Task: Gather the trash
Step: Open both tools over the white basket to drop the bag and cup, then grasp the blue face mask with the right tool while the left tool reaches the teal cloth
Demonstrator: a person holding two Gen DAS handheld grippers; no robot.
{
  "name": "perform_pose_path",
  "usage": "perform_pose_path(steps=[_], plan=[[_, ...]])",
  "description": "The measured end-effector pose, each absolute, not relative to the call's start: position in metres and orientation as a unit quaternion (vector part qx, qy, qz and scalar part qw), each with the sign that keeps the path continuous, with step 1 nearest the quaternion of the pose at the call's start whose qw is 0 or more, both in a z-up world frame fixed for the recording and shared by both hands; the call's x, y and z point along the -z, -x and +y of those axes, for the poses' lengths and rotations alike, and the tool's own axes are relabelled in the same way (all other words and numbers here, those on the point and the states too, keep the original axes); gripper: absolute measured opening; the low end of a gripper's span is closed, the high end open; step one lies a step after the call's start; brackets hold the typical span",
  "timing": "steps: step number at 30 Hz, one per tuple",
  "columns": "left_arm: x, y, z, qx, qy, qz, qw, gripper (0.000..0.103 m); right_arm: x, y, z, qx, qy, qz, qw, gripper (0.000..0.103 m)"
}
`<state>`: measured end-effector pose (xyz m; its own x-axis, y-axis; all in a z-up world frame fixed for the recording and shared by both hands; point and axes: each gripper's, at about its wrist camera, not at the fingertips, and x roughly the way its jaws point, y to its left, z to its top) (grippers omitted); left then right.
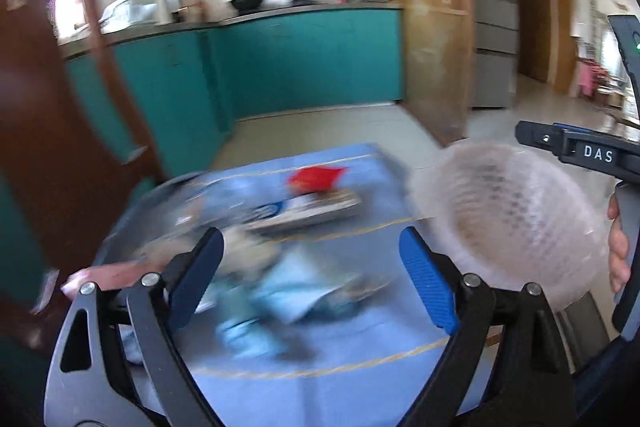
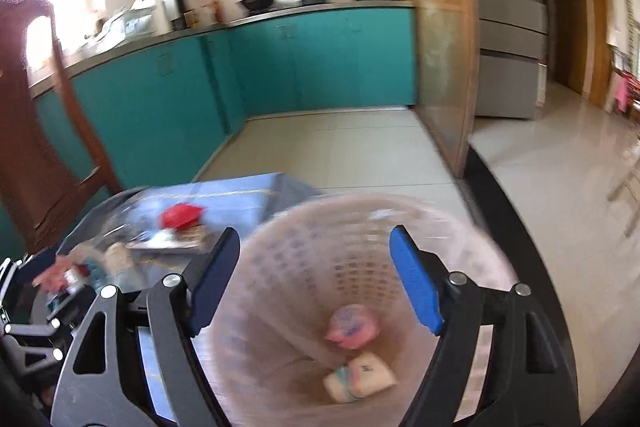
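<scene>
My left gripper (image 1: 310,239) hangs open over a table with a blue cloth (image 1: 320,367), nothing between its fingers. Blurred trash lies below it: light blue wrappers (image 1: 296,287), a beige crumpled piece (image 1: 244,247), a flat packet (image 1: 316,213) and a red wrapper (image 1: 316,178). A pink mesh basket (image 1: 512,211) stands at the table's right. My right gripper (image 2: 315,233) is open above this basket (image 2: 320,267) and grips nothing. Inside lie a pink crumpled wrapper (image 2: 352,327) and a white cup-like piece (image 2: 360,375). The red wrapper (image 2: 180,215) shows to the left.
A brown wooden chair back (image 1: 48,107) stands left of the table. Teal kitchen cabinets (image 1: 304,59) run along the far wall, a wooden partition (image 1: 436,27) and a grey fridge (image 1: 492,7) to the right. Pale tiled floor (image 2: 340,147) lies beyond the table.
</scene>
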<state>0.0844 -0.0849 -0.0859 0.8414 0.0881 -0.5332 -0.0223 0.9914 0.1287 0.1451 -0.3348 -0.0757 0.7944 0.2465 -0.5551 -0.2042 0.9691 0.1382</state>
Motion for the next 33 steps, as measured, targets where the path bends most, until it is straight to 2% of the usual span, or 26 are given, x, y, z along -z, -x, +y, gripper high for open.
perform_pose_path(steps=[6, 12, 18, 22, 23, 24, 27, 30, 33], plan=[[0.093, -0.05, -0.028, -0.078, -0.043, 0.311, 0.946, 0.087, 0.098, -0.153, -0.244, -0.213, 0.011, 0.335, 0.918, 0.076], [0.104, -0.036, 0.001, -0.095, -0.02, 0.341, 0.935, 0.087, 0.131, -0.158, -0.164, -0.241, 0.109, 0.364, 0.893, 0.076], [0.105, -0.026, 0.016, -0.094, 0.001, 0.344, 0.934, 0.087, 0.164, -0.168, -0.138, -0.272, 0.11, 0.415, 0.861, 0.076], [0.104, -0.023, 0.02, -0.096, 0.004, 0.344, 0.934, 0.087, 0.169, -0.163, -0.134, -0.285, 0.119, 0.422, 0.852, 0.075], [0.104, -0.022, 0.021, -0.097, 0.006, 0.344, 0.934, 0.087, 0.169, -0.162, -0.132, -0.291, 0.122, 0.422, 0.85, 0.066], [0.105, -0.022, 0.022, -0.098, 0.008, 0.345, 0.933, 0.087, 0.17, -0.159, -0.131, -0.299, 0.124, 0.425, 0.845, 0.051], [0.106, -0.024, 0.021, -0.098, 0.012, 0.347, 0.932, 0.087, 0.168, -0.153, -0.134, -0.304, 0.136, 0.419, 0.845, 0.026], [0.107, -0.025, 0.018, -0.093, 0.012, 0.348, 0.933, 0.087, 0.161, -0.152, -0.142, -0.301, 0.126, 0.412, 0.851, 0.021], [0.108, -0.025, 0.016, -0.09, 0.01, 0.348, 0.933, 0.087, 0.15, -0.151, -0.16, -0.297, 0.1, 0.406, 0.859, 0.021]])
